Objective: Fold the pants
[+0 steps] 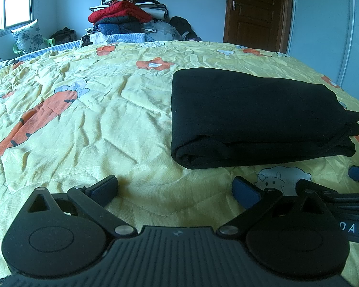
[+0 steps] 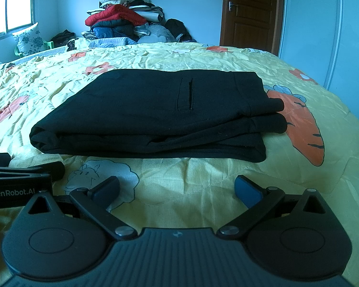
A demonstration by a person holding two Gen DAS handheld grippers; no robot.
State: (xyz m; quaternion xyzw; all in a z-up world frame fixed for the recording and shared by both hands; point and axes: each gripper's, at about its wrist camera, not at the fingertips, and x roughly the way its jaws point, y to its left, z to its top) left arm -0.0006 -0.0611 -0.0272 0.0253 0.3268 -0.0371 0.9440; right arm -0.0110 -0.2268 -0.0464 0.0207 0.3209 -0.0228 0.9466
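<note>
Pants, black and folded into a thick rectangle, lie on the yellow quilt toward its right edge in the left wrist view; the left gripper gapes empty above bare quilt. In the right wrist view the pants sit just ahead of the right gripper, spread wide, holding nothing.

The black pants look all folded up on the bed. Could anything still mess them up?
Maybe. The pants have loose layers sticking out at one corner, so a bump from the open right gripper might unfold them. The quilt is wrinkly and soft, so the stack could lean.
</note>
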